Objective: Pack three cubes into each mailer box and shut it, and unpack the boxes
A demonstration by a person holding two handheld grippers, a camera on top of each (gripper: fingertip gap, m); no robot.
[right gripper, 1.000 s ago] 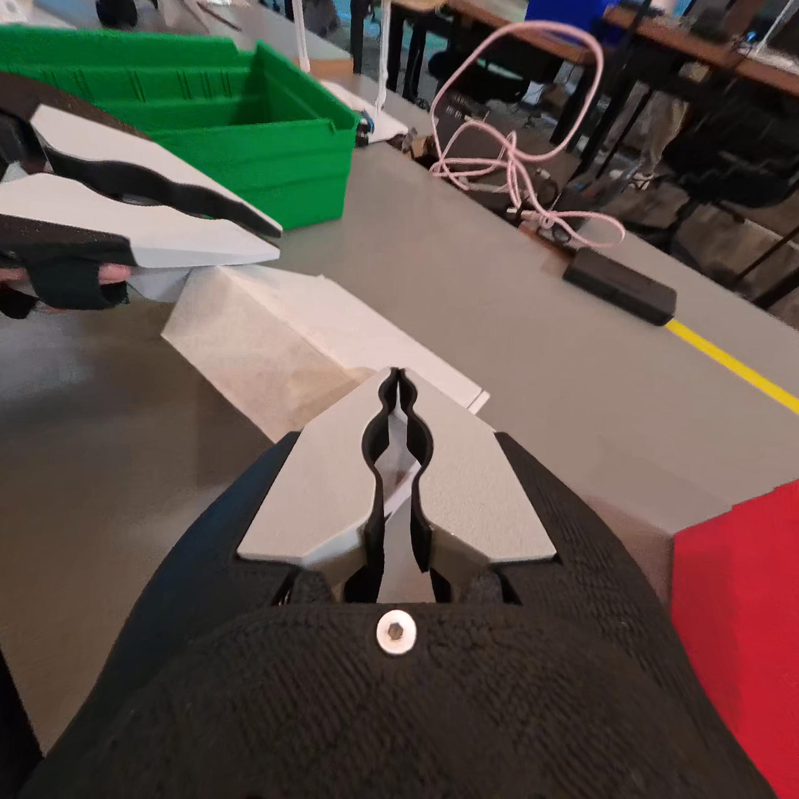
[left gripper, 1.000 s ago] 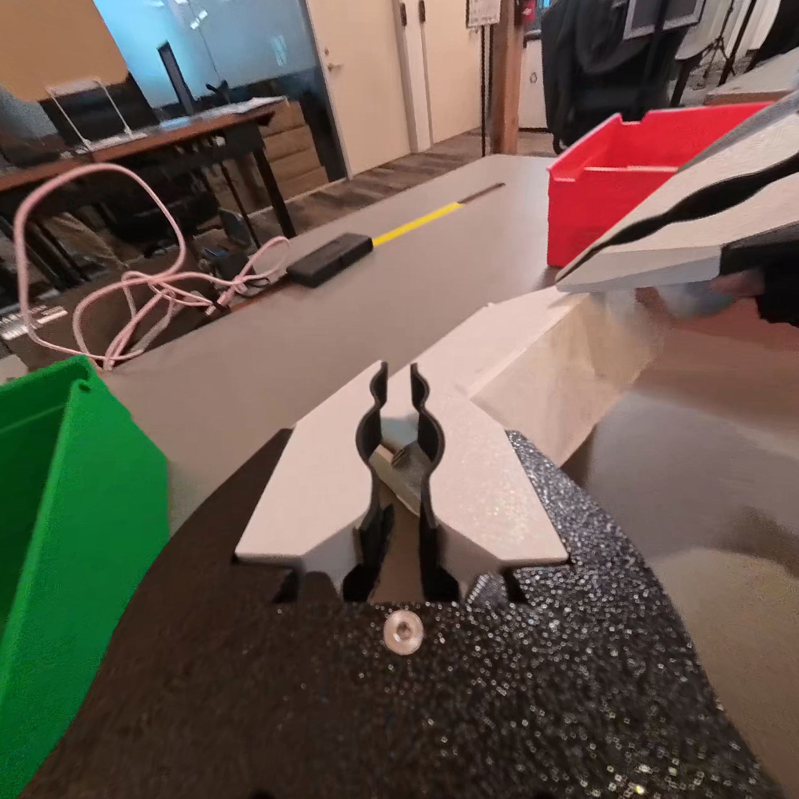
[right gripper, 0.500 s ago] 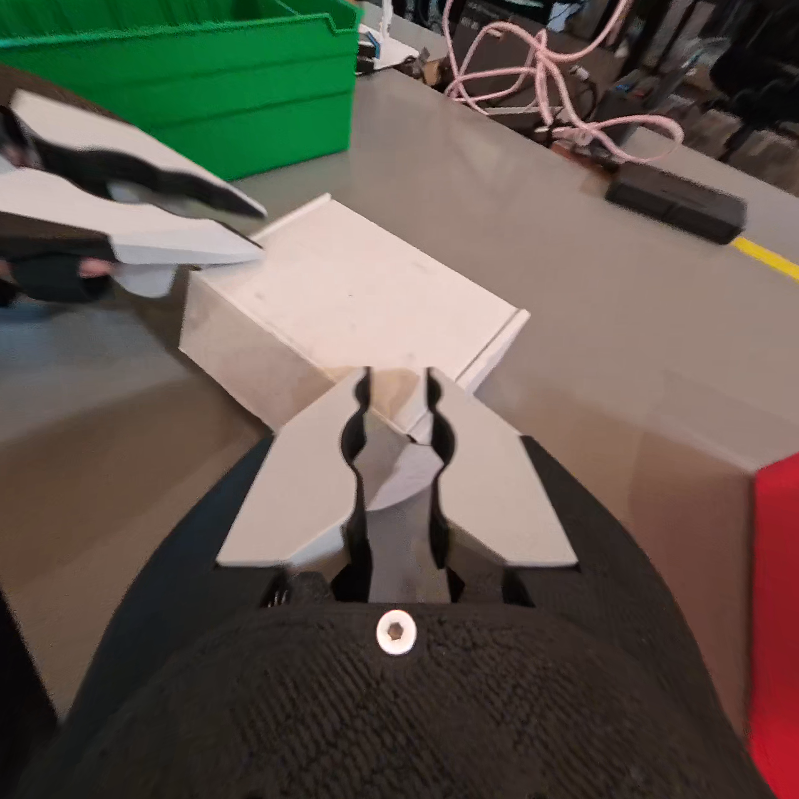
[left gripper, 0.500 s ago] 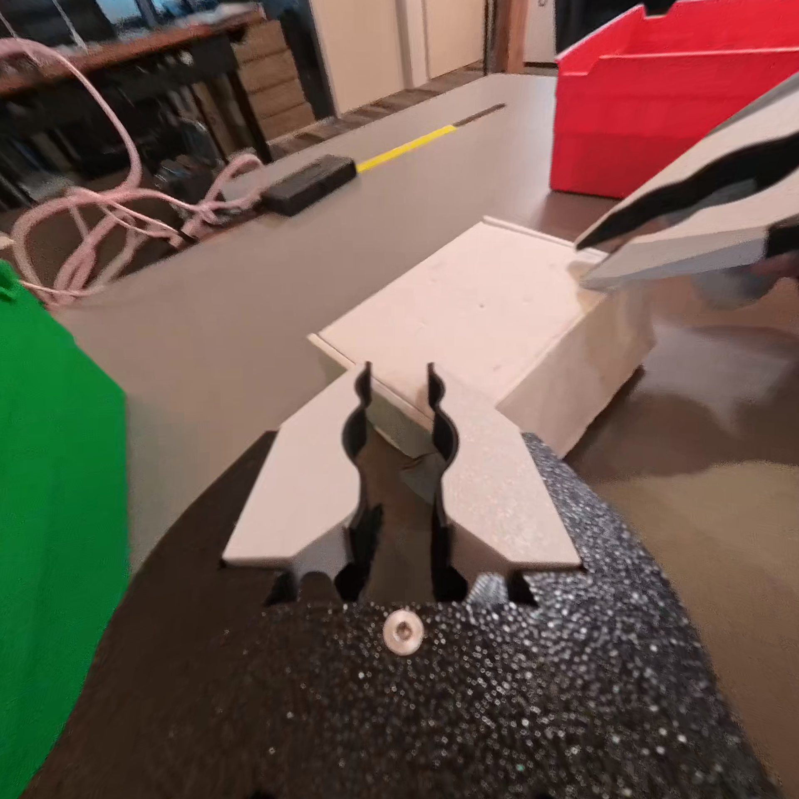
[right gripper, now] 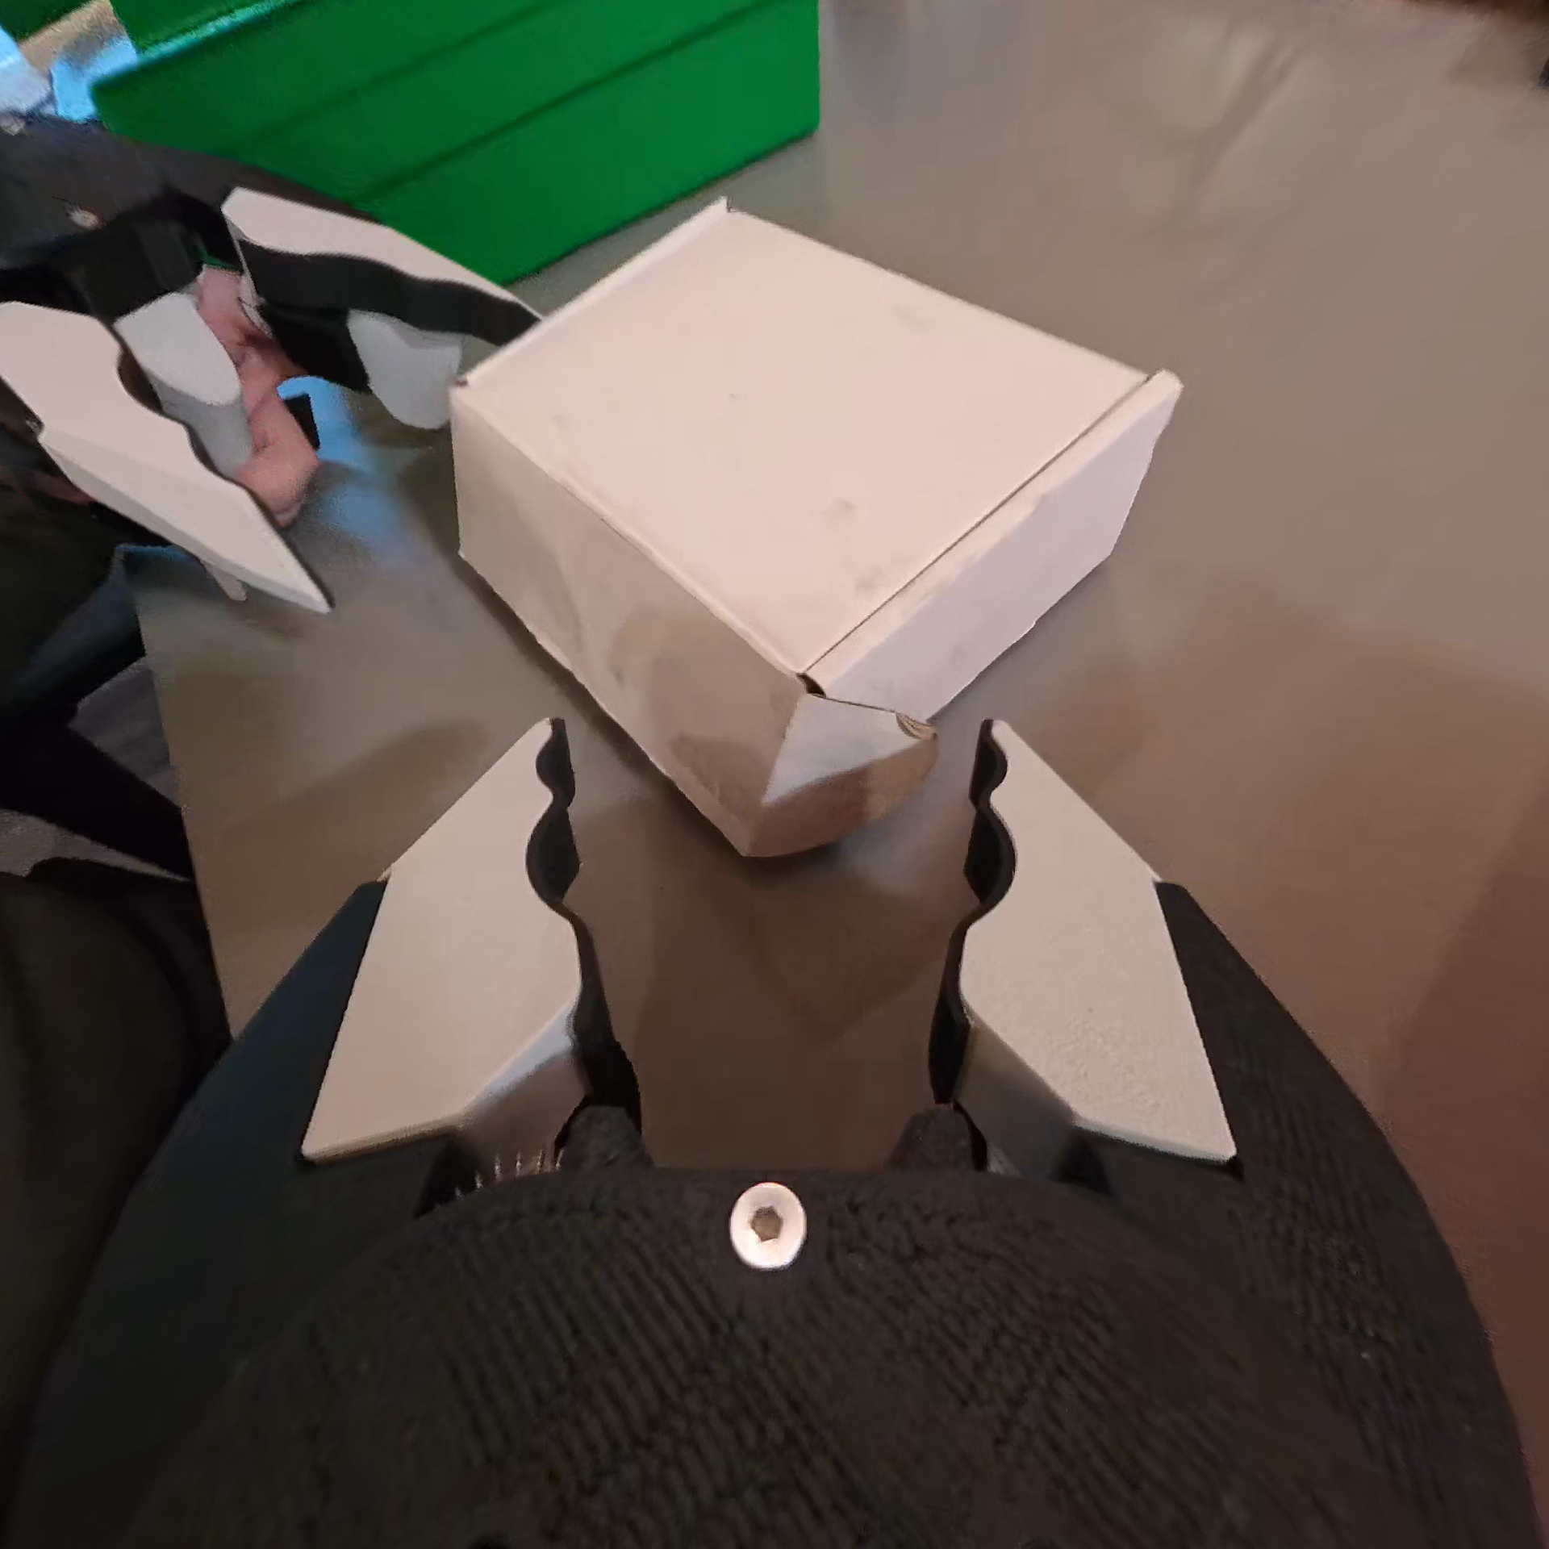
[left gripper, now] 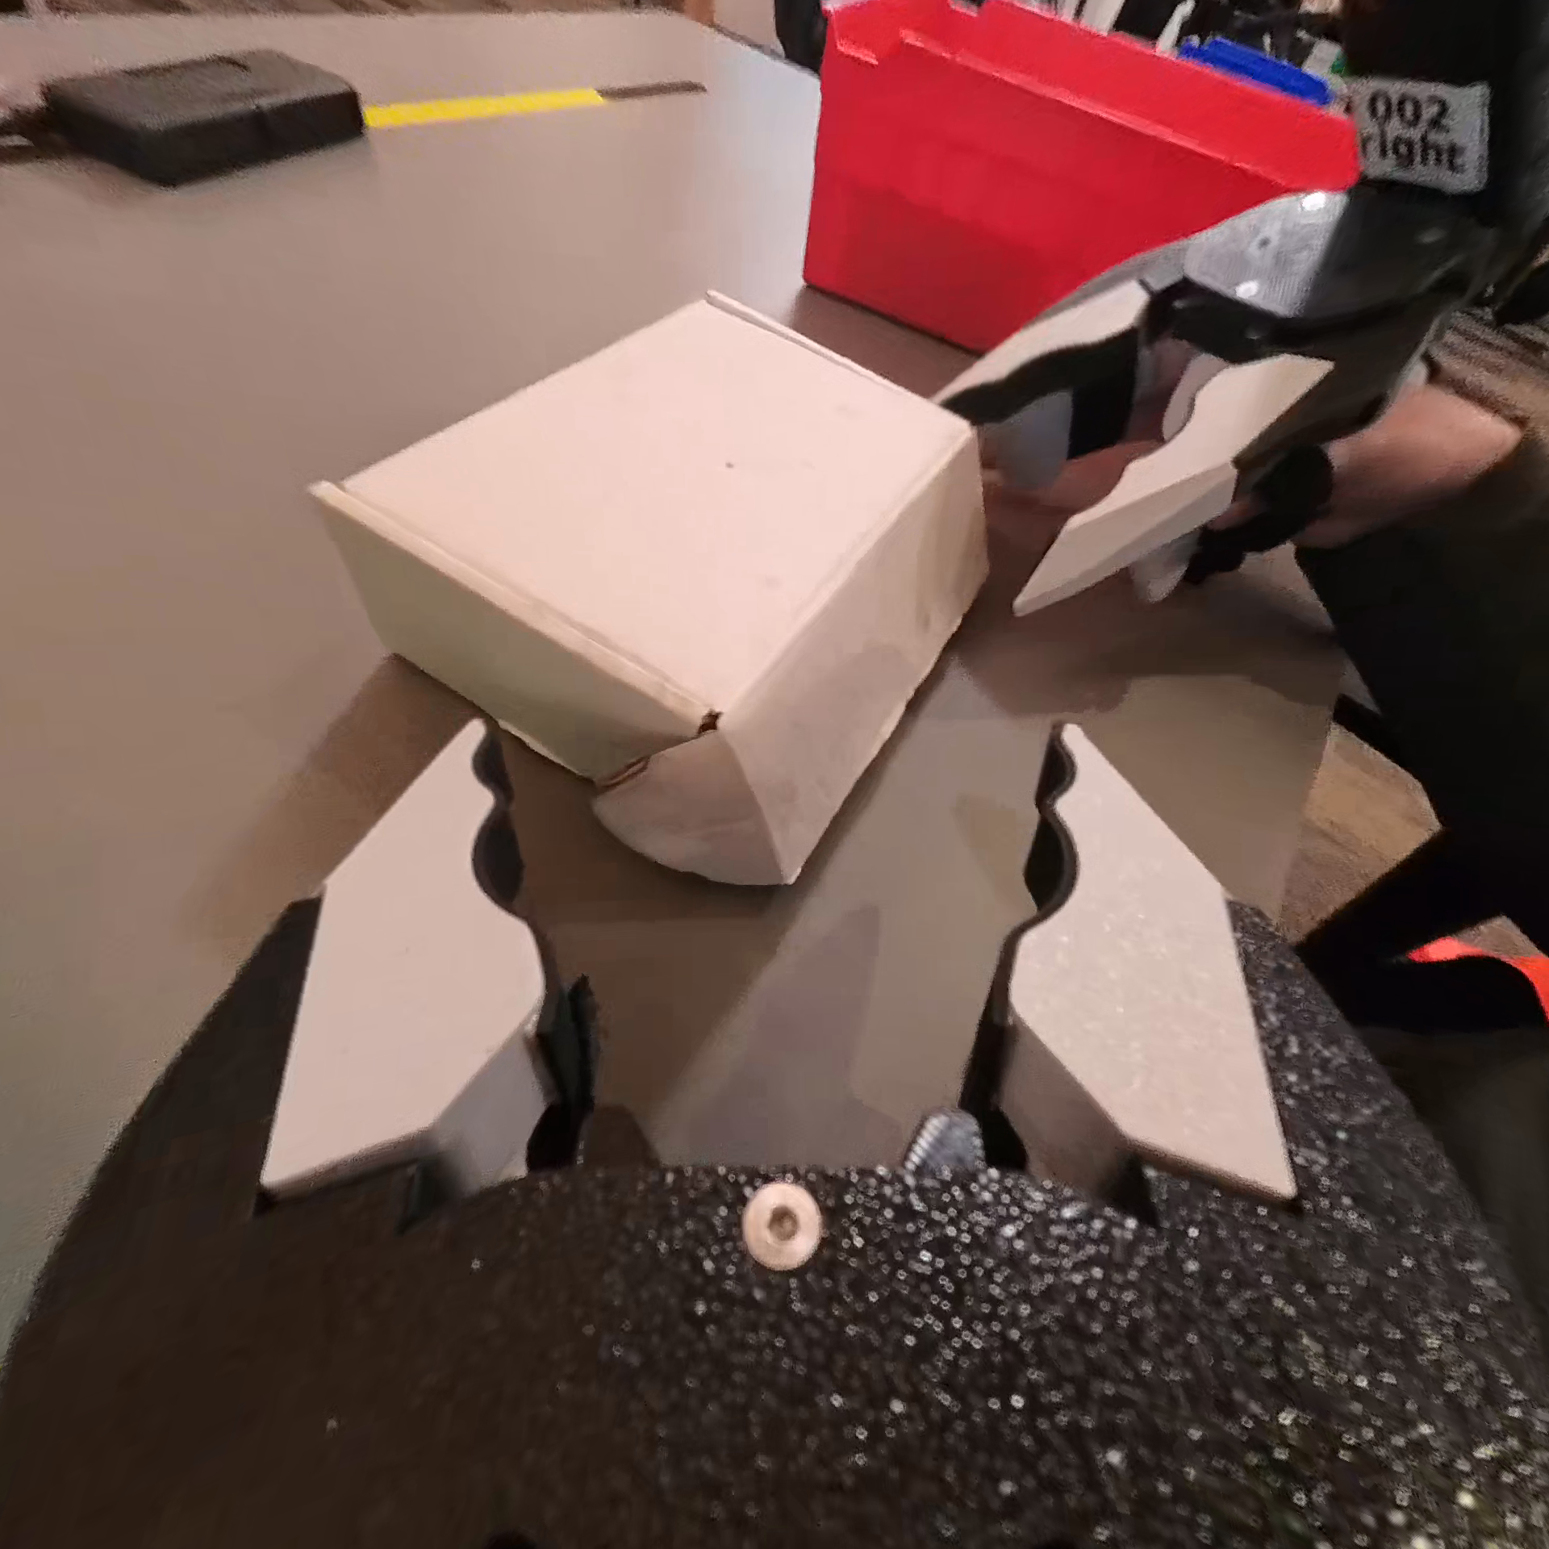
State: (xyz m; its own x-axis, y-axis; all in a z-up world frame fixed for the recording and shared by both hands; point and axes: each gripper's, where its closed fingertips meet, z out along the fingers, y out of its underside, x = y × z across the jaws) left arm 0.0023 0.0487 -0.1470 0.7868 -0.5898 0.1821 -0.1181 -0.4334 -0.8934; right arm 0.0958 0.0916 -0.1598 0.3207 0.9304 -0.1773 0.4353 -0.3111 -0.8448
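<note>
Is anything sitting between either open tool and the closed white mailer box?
Nothing visible. Only bare table lies between the left tool and the mailer box, and between the right tool and it. Both are open and empty.

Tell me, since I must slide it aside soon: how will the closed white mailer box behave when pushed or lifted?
The white mailer box looks like thin cardboard, so its walls probably give if squeezed hard. It sits flat and low on the table, so a push should slide it, not tip it. Its corner flap bulges out, so the lid may spring open when lifted.
</note>
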